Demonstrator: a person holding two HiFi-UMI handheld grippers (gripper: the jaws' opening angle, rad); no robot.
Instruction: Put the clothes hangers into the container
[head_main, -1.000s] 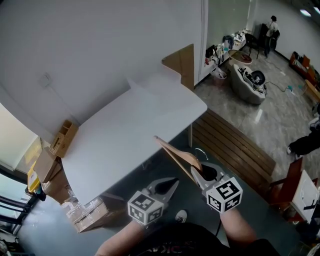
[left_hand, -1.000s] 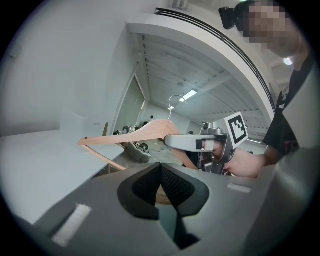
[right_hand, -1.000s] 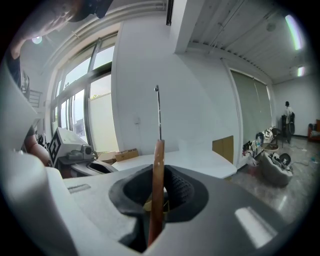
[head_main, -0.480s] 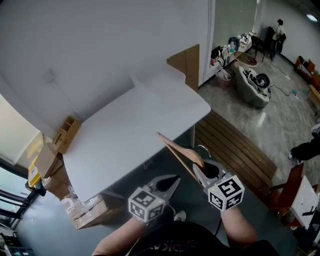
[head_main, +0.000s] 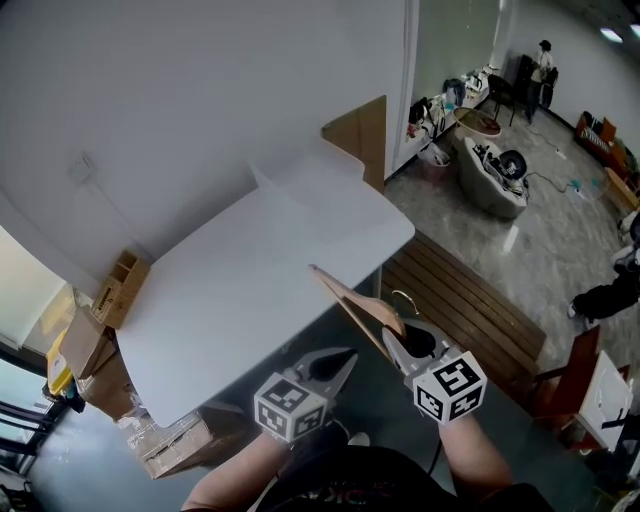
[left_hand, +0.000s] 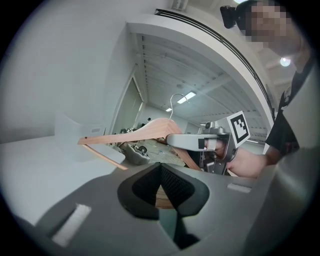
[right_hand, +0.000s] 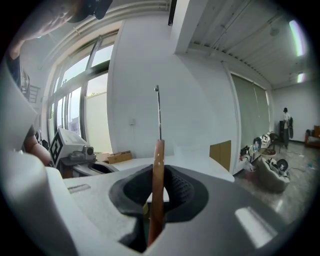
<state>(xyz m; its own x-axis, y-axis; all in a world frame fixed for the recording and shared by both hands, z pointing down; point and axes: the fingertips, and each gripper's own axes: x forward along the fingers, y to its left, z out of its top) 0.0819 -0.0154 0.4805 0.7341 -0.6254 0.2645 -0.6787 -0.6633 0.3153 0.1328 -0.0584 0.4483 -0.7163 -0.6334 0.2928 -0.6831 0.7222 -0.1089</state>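
Observation:
My right gripper (head_main: 396, 340) is shut on a wooden clothes hanger (head_main: 352, 300), near its neck. The hanger's arm reaches forward over the near edge of the white table (head_main: 240, 280), and its metal hook (head_main: 401, 297) curls to the right. In the right gripper view the hanger (right_hand: 158, 170) stands edge-on between the pads with its hook (right_hand: 158, 112) pointing up. My left gripper (head_main: 346, 359) hangs beside it on the left, shut with nothing in it. The left gripper view shows the hanger (left_hand: 142, 131) and the right gripper (left_hand: 172, 142) just beyond the shut left gripper (left_hand: 160, 168).
A small open cardboard box (head_main: 120, 285) sits off the table's left end, with more boxes (head_main: 165, 440) on the floor below. A cardboard sheet (head_main: 362, 130) leans at the far corner. A slatted wooden platform (head_main: 470, 300) lies to the right. A person (head_main: 545, 60) stands far away.
Both grippers have drifted slightly toward the table, and the hanger has stayed in the right gripper. The jaws look the same as before.

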